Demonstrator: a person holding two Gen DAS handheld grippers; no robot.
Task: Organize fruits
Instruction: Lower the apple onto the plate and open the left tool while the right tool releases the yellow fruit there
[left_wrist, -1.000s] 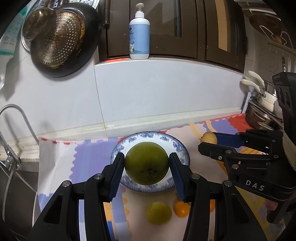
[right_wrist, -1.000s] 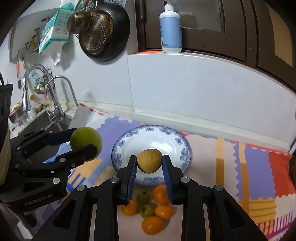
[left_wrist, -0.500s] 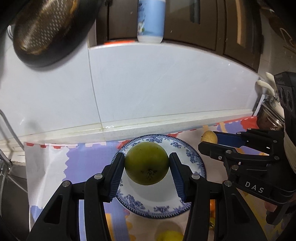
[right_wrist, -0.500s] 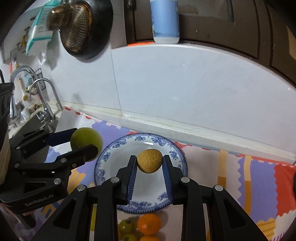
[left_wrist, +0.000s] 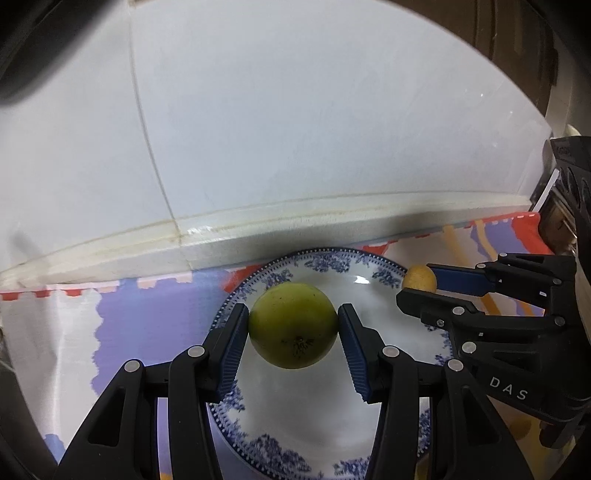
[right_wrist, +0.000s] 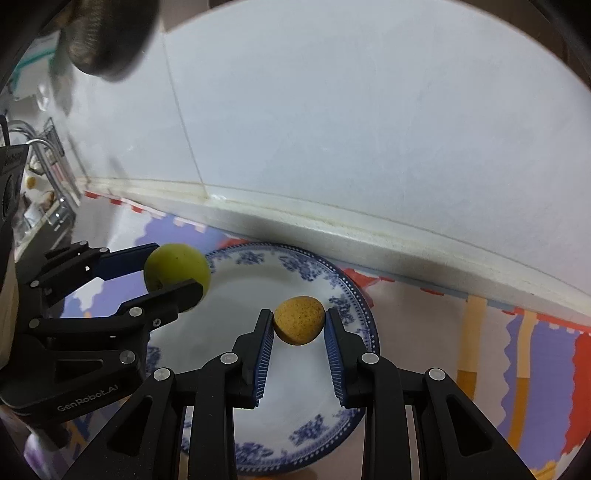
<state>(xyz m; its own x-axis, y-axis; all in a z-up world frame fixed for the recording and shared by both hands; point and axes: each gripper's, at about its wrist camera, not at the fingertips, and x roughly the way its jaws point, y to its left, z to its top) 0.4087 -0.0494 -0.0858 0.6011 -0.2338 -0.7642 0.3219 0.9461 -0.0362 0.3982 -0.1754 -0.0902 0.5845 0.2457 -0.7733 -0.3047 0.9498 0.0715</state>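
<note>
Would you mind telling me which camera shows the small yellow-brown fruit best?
The right wrist view: the yellow-brown fruit sits centred and whole between the right tongs. The left wrist view shows only a sliver of it behind those tongs, at the blue-patterned plate's rim.

plate (left_wrist: 334, 264) near rim cut off, pan (right_wrist: 107, 40) blurred

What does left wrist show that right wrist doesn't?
Left wrist only: the dark stem end of the green fruit facing the camera, and the "DAS" marking on the right gripper.
Right wrist only: the sink faucet at far left, the speckled face of the yellow fruit, and the "GenRobot.AI" marking on the left gripper.
Both: each gripper shut on its fruit over the blue-and-white plate, the patterned mat, and the white wall.
</note>
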